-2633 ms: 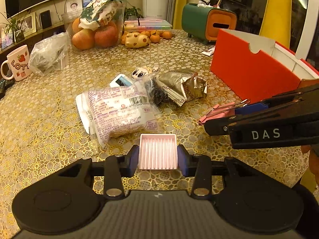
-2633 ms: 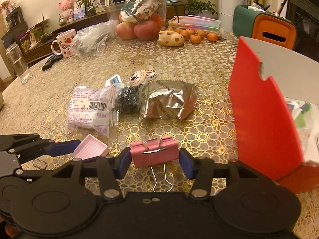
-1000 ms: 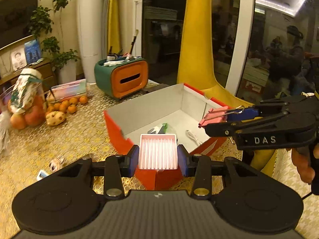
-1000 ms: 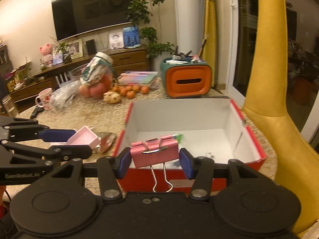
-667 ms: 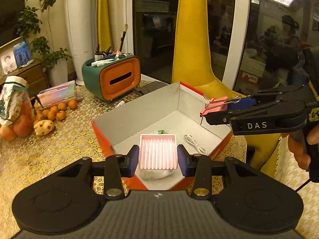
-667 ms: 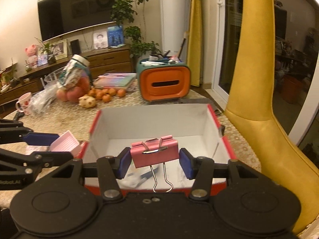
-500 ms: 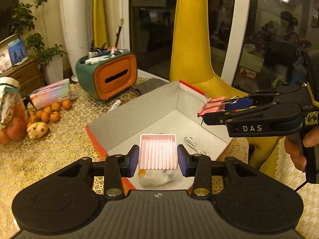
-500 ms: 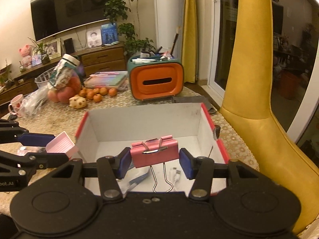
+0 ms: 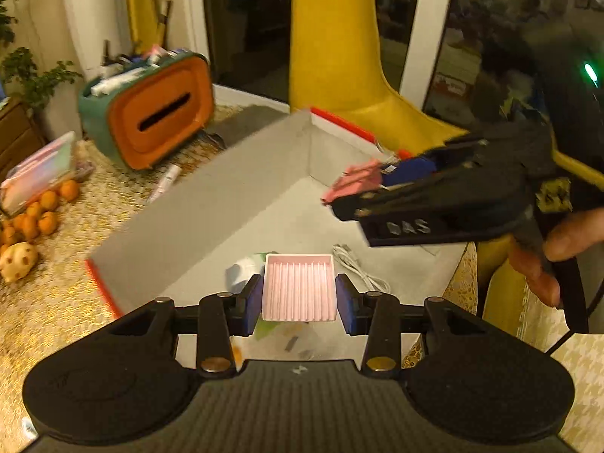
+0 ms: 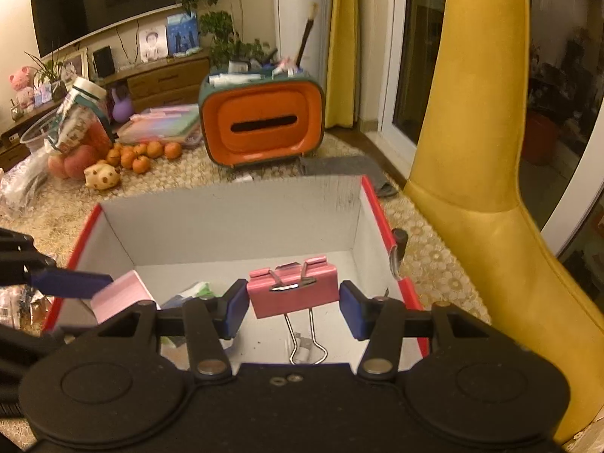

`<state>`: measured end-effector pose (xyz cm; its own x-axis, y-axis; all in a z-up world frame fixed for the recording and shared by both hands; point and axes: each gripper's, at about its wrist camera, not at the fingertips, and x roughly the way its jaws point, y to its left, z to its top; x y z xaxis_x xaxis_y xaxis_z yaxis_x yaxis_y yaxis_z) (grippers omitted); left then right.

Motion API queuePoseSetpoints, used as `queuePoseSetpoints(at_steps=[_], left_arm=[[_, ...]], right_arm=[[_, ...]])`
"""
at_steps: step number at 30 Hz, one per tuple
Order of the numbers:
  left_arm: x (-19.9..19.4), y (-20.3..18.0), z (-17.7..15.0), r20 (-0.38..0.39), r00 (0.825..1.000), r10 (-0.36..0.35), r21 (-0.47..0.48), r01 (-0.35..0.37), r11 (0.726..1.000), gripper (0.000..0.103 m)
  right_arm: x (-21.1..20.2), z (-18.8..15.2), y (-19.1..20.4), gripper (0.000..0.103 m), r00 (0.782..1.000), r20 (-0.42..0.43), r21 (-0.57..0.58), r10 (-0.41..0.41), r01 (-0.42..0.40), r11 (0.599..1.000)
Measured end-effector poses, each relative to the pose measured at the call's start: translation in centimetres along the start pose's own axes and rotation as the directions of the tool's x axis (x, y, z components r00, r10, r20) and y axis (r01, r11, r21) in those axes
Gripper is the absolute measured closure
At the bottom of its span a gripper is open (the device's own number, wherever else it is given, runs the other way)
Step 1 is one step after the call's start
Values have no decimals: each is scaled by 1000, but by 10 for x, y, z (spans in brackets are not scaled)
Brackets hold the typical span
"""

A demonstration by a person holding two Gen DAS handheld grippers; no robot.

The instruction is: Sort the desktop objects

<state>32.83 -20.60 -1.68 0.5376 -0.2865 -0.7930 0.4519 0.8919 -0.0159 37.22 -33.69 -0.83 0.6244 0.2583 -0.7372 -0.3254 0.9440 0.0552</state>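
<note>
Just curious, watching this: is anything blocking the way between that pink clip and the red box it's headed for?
Nothing visible does. The pink binder clip, held in the right tool, hangs over the open, lidless red box; only small items lie on its floor.

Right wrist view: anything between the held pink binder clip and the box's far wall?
Nothing: below the pink binder clip, only bare grey box floor runs to the far wall; the green packet lies leftward.
</note>
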Motion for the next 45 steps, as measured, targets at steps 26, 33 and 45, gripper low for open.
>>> queuePoseSetpoints(at_steps=[26, 33, 45], left_arm=[[81, -6, 3, -249, 968, -39, 2, 41, 999, 64], [80, -1, -3, -254, 966, -50, -35, 42, 999, 63], [44, 9, -6, -156, 986, -52, -100, 37, 994, 41]], right_arm=[[68, -4, -1, 51, 959, -283, 24, -21, 29, 999], [65, -5, -1, 47, 964, -265, 27, -2, 10, 1000], [40, 2, -6, 27, 982, -184, 86, 47, -32, 996]])
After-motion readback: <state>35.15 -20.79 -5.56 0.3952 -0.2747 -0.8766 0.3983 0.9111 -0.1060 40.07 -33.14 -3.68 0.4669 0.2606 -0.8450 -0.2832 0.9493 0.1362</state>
